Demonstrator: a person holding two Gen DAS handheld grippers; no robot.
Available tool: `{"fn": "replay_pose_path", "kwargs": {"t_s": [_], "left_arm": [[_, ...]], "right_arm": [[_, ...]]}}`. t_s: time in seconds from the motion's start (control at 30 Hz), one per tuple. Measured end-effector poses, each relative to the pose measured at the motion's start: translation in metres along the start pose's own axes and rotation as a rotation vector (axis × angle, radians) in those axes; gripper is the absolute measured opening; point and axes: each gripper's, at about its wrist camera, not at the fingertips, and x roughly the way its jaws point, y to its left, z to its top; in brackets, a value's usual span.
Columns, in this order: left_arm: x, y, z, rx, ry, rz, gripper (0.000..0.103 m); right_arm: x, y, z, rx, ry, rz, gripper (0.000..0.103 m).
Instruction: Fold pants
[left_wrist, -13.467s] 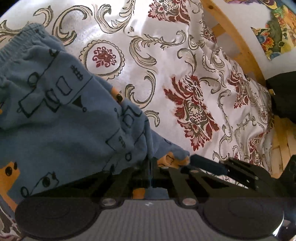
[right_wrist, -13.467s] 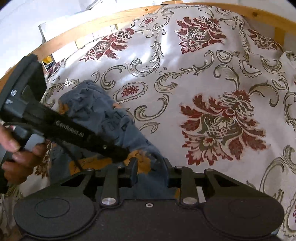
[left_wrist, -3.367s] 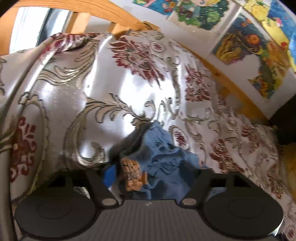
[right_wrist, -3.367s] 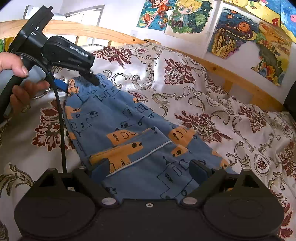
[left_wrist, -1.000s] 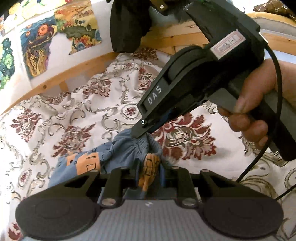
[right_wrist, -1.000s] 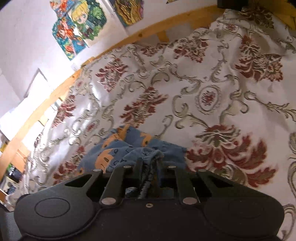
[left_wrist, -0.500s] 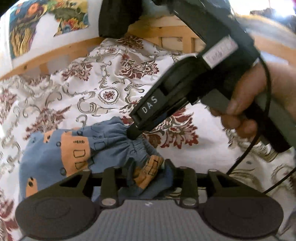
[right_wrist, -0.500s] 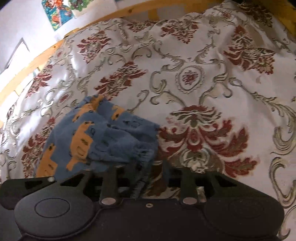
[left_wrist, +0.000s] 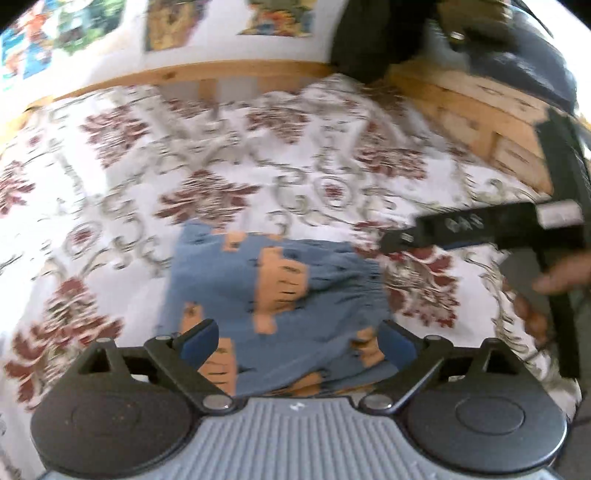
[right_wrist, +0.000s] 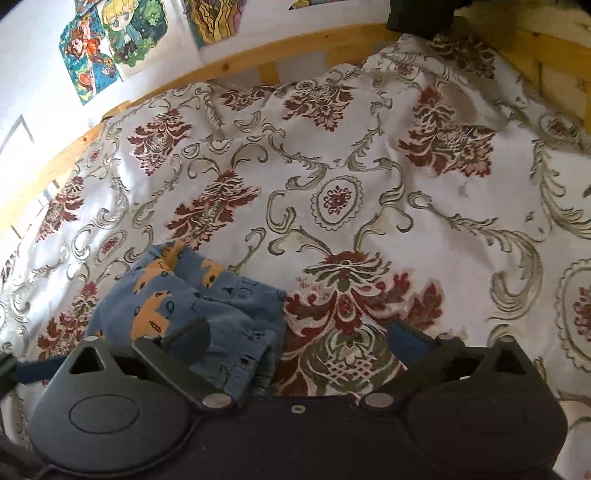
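the blue cotton pants with orange block prints (left_wrist: 280, 291) are lying folded into a compact bundle on the white bedspread with dark red floral and olive scroll pattern (left_wrist: 207, 155), sitting at 6 o'clock in the blurred left wrist view and at 8 o'clock in the right wrist view (right_wrist: 192, 306). the left gripper (left_wrist: 299, 341) is hovering over the bundle with its blue-padded fingers spread wide, gripping nothing. the right gripper (right_wrist: 295, 338) is also gaping wide and empty, its left finger over the bundle's edge. a hand (left_wrist: 557, 280) is holding the right gripper at 3 o'clock. the light wooden bed frame (right_wrist: 295, 48) is running along 12 o'clock
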Motion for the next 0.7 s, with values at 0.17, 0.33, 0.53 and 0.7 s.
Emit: {"fn": "replay_pose_path", "kwargs": {"t_s": [0.17, 0.33, 0.53, 0.7], "left_arm": [[-0.004, 0.018, 0.005, -0.091, 0.009, 0.063, 0.103], [-0.002, 0.031, 0.011, -0.112, 0.021, 0.127, 0.103], [0.015, 0.059, 0.031, -0.155, -0.061, 0.249, 0.103], [0.073, 0.072, 0.056, -0.171, -0.074, 0.294, 0.103]], "right_arm": [[-0.011, 0.011, -0.009, -0.052, -0.01, -0.058, 0.102], [-0.017, 0.023, -0.022, -0.148, -0.03, -0.164, 0.102], [-0.017, 0.061, -0.047, -0.33, -0.204, -0.359, 0.102], [0.023, 0.105, -0.071, -0.501, -0.309, -0.437, 0.102]]}}
